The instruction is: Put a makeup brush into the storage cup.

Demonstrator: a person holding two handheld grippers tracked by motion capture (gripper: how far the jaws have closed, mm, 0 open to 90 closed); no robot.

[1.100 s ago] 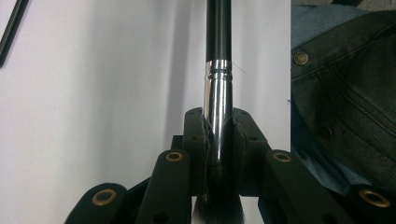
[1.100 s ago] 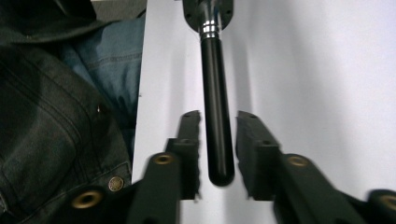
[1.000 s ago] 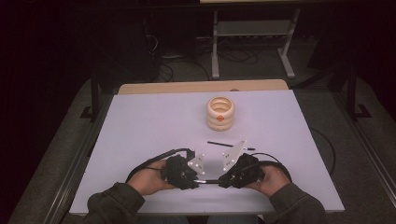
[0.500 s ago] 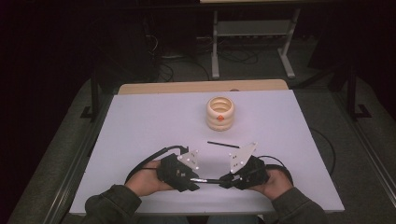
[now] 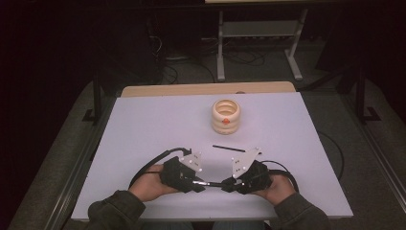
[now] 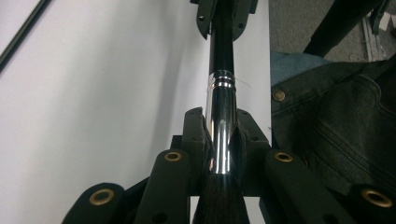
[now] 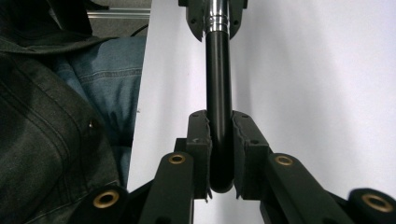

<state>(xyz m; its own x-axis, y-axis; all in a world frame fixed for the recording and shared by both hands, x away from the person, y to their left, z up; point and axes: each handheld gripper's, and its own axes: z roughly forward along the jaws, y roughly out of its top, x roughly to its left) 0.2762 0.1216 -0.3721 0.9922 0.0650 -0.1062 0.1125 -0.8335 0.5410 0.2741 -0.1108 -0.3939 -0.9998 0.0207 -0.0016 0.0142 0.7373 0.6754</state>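
White flat surface (image 5: 143, 129), near edge toward the person. Cream ribbed ring-shaped holder with an orange spot inside (image 5: 226, 116) stands upright toward the far middle, well apart from both hands. Thin black stick (image 5: 229, 148) lies flat between the holder and the grippers, touching neither. Left hand-held gripper (image 5: 195, 182) and right hand-held gripper (image 5: 225, 184) face each other near the front edge, both clamped on one makeup brush with black handle, chrome ferrule and dark bristles (image 5: 209, 183), held level just above the surface. Left gripper view: jaws closed on the chrome ferrule (image 6: 220, 135), bristles toward the camera. Right gripper view: jaws closed on the rounded handle end (image 7: 219, 140). Step looks like a two-handed hold or handover of the brush. Next move likely calls for one gripper to let go while the other keeps a firm pinch, then carry the brush to the holder; the smooth chrome could slip.
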